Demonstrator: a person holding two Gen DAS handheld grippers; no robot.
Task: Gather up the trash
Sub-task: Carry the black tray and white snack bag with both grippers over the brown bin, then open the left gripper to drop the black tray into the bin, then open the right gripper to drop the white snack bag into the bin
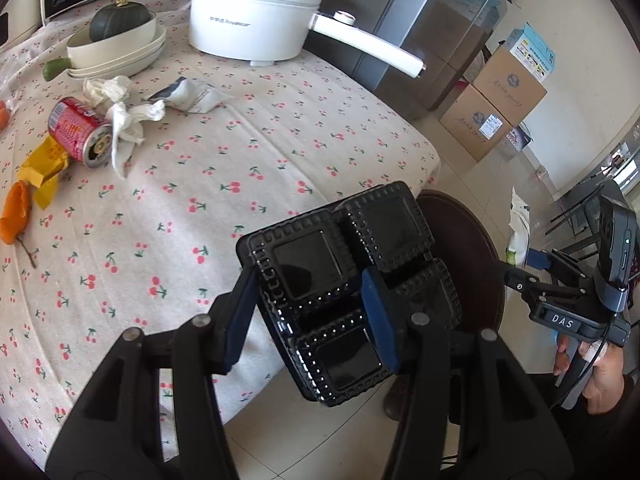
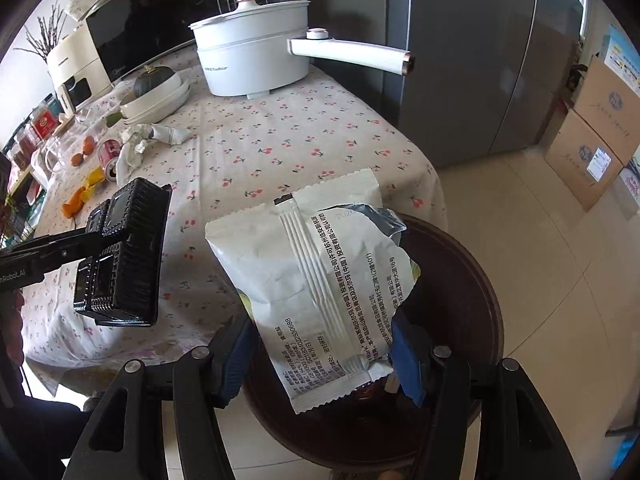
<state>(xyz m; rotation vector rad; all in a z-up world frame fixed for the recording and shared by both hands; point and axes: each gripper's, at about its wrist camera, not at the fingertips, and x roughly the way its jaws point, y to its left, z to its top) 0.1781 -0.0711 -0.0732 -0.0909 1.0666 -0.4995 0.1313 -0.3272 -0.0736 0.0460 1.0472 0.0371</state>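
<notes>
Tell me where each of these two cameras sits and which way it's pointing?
Left wrist: rides the left gripper, looking along its fingers at the black tray it grips, over the table; the right gripper and person's hand show too.
Right wrist: rides the right gripper, looking along its fingers at the white wrapper it grips, above the brown bin; the left gripper shows at left.
Both share the tray, table, white pot, can and bin.
</notes>
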